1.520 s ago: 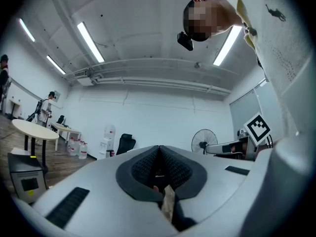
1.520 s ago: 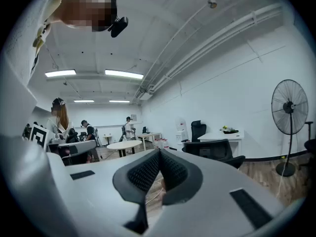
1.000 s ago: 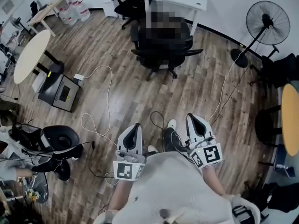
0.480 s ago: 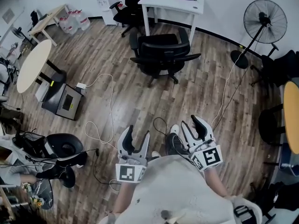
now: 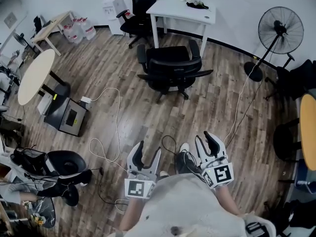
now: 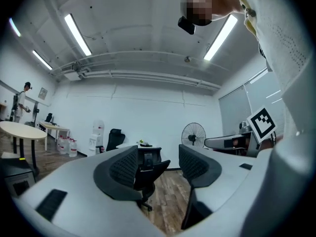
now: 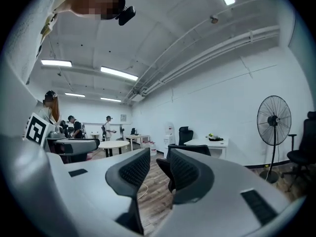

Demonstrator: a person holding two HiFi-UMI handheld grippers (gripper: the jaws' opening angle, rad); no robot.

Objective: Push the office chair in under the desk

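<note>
The left gripper (image 5: 148, 150) is held level with its jaws spread wide, having just been opening, and nothing is caught between them. The right gripper (image 5: 204, 137) is held beside it with a narrower gap, its jaws having just been closing a little, likewise on nothing. Both are pointed across the wooden floor (image 5: 212, 98) toward the black office chair (image 5: 170, 67), which is seen well apart from them, pulled out just in front of the white desk (image 5: 183, 9), with a pedestal fan (image 5: 281, 26) to the desk's right.
</note>
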